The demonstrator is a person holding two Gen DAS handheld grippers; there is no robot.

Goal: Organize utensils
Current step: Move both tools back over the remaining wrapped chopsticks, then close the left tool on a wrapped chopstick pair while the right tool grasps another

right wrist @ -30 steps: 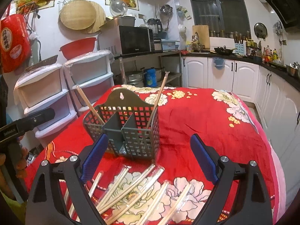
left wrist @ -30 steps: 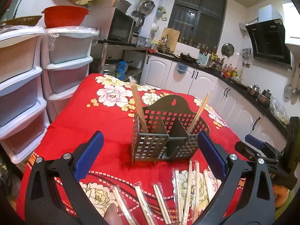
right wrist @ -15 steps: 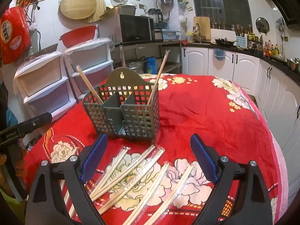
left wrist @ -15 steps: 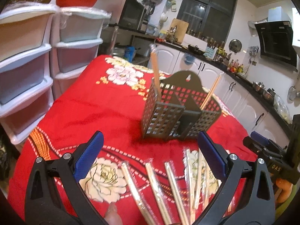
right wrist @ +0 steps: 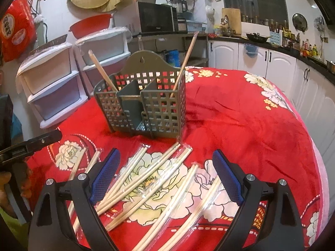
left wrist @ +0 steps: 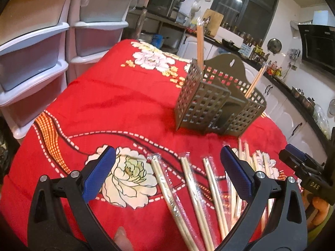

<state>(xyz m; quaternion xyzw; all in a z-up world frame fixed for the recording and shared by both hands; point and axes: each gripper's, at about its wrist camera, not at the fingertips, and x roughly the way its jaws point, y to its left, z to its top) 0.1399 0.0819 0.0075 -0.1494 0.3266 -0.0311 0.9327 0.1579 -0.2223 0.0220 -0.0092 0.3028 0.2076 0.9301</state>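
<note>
A grey perforated utensil holder stands on the red flowered tablecloth. One wrapped chopstick pair leans in its left compartment, another in its right. Several plastic-wrapped chopstick pairs lie flat on the cloth in front of the holder. My left gripper is open and empty above the leftmost pairs. My right gripper is open and empty above the rightmost pairs. The right gripper's tip shows at the left wrist view's right edge.
White plastic drawer units stand beside the table's left side. White kitchen cabinets and a counter with bottles run behind and to the right. A microwave sits on a shelf at the back.
Both grippers have drawn back from the holder and tilted down, so more of the wrapped chopsticks on the cloth now lie between their fingers. Both stay open.
</note>
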